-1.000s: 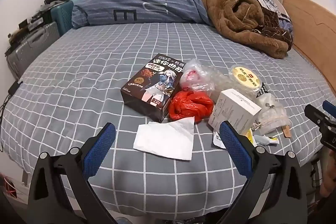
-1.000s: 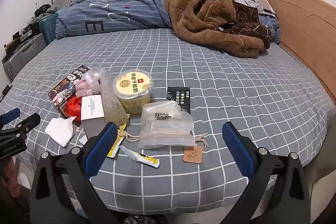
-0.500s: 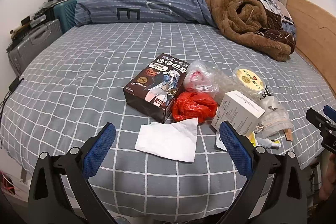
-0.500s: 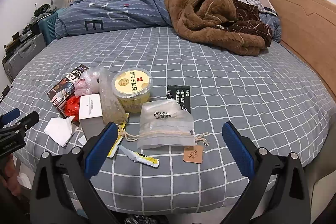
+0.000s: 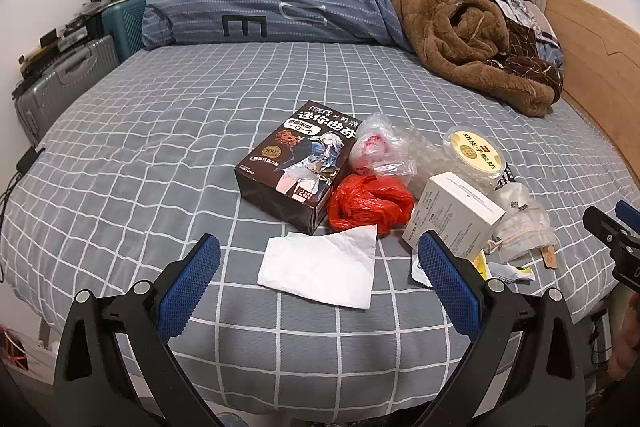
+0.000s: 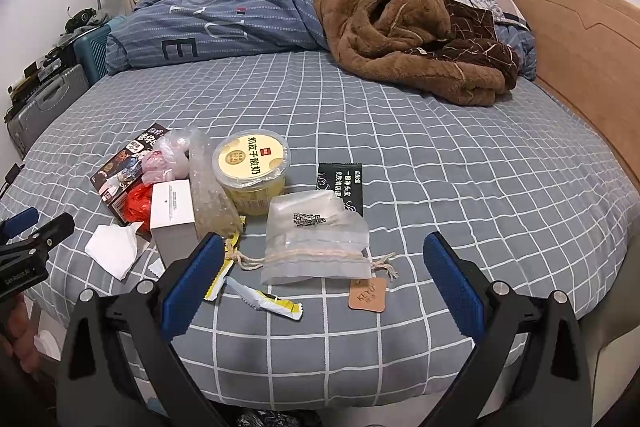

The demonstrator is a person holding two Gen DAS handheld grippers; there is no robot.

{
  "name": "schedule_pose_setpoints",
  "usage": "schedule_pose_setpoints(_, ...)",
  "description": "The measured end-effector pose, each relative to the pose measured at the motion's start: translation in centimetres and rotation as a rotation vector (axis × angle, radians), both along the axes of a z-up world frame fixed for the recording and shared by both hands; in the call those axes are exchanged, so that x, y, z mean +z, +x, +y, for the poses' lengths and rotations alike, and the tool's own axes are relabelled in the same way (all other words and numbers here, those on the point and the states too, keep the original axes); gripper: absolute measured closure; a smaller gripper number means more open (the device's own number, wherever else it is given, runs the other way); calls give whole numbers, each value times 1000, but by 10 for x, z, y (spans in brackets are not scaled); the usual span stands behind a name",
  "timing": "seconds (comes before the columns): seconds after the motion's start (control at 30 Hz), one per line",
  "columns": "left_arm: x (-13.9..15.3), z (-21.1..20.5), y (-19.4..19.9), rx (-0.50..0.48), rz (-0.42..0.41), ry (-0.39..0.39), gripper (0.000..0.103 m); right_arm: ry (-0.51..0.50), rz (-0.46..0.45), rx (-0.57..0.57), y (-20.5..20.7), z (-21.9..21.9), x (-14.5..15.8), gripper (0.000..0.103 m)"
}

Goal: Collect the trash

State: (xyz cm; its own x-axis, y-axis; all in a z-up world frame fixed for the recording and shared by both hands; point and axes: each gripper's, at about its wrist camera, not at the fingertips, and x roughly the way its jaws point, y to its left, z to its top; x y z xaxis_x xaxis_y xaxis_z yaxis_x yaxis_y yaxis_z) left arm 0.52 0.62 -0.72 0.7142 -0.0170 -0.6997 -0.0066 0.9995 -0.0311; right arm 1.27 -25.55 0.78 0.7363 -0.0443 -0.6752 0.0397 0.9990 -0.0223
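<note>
Trash lies in a cluster near the front edge of the bed. In the left wrist view I see a white tissue (image 5: 322, 267), a red plastic bag (image 5: 368, 205), a dark snack box (image 5: 298, 163), a white box (image 5: 454, 217) and a yellow yogurt cup (image 5: 474, 153). In the right wrist view a frosted drawstring pouch (image 6: 316, 239), a black sachet (image 6: 340, 187) and a yellow-white wrapper (image 6: 266, 301) lie close. My left gripper (image 5: 318, 285) is open, just short of the tissue. My right gripper (image 6: 320, 277) is open, just short of the pouch.
The bed has a grey checked sheet (image 5: 160, 155). A blue duvet (image 5: 272, 11) and a brown blanket (image 6: 404, 27) are heaped at the back. Suitcases (image 5: 64, 83) stand at the left. A wooden headboard (image 6: 580, 47) runs along the right.
Both grippers have moved a little forward toward the trash, and the left view has shifted slightly right. Nothing was picked up.
</note>
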Motion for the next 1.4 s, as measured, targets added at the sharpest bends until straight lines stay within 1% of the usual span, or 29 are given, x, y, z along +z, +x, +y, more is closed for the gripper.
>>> schedule_pose_setpoints(0.63, 5, -1, -1, -11, -4, 3, 6, 5, 1, -1, 1, -2, -1, 7)
schedule_pose_setpoints(0.87, 5, -1, 0, -18, -5, 0, 6, 0, -6, 20, 0, 1, -1, 7)
schedule_pose_setpoints(1.4, 4, -1, 0, -18, 3, 4, 6, 3, -6, 14, 1, -1, -1, 7)
